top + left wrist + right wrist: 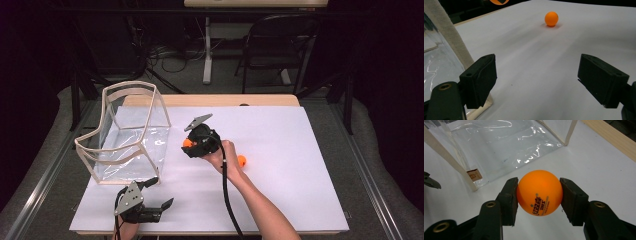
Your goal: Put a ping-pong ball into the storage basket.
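Clamping an orange ball (pixel 539 192) between both pads, the right gripper (pixel 192 143) hovers over the white sheet (pixel 280 150). At its ten o'clock stands a clear bag (pixel 127 132) with cream trim, mouth up, nothing between them. A second ball (pixel 242 160) lies at four o'clock, beside the wrist. The left gripper (pixel 155 192), jaws wide apart and empty, rests at seven o'clock by the bag's near corner.

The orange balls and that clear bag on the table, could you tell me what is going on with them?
A person works with a hand-held gripper in each hand. The right hand-held gripper is shut on one orange ball, held above the white sheet near the clear bag. The left hand-held gripper waits open beside the bag. A second orange ball lies loose on the sheet.
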Demonstrator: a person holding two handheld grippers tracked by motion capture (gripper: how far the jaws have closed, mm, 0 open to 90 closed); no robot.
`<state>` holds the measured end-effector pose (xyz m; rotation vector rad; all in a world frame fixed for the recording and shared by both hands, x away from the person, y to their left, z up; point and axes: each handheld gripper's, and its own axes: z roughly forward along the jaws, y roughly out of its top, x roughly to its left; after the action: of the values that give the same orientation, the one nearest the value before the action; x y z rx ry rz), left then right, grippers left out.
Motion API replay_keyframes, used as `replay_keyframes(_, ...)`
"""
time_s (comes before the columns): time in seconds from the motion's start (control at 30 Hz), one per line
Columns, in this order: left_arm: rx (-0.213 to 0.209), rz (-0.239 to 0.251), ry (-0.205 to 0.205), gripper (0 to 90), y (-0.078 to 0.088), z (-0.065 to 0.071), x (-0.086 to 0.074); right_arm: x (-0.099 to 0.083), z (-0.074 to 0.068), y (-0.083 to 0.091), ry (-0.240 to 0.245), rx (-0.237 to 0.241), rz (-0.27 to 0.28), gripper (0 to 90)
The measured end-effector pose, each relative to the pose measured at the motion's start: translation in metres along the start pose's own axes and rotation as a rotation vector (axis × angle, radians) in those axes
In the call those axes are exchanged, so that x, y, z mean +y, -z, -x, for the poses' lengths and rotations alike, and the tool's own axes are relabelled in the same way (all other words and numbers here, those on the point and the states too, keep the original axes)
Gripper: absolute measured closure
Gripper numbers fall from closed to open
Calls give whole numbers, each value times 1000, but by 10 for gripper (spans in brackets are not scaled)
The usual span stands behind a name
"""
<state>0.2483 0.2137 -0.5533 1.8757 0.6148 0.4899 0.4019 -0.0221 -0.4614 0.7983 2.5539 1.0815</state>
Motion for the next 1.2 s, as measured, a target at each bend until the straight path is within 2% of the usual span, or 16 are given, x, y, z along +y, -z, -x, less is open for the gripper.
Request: replay_keyframes(1.2, 2, 5, 4, 157, 1, -1, 0, 26, 5, 10, 23, -7, 8, 510)
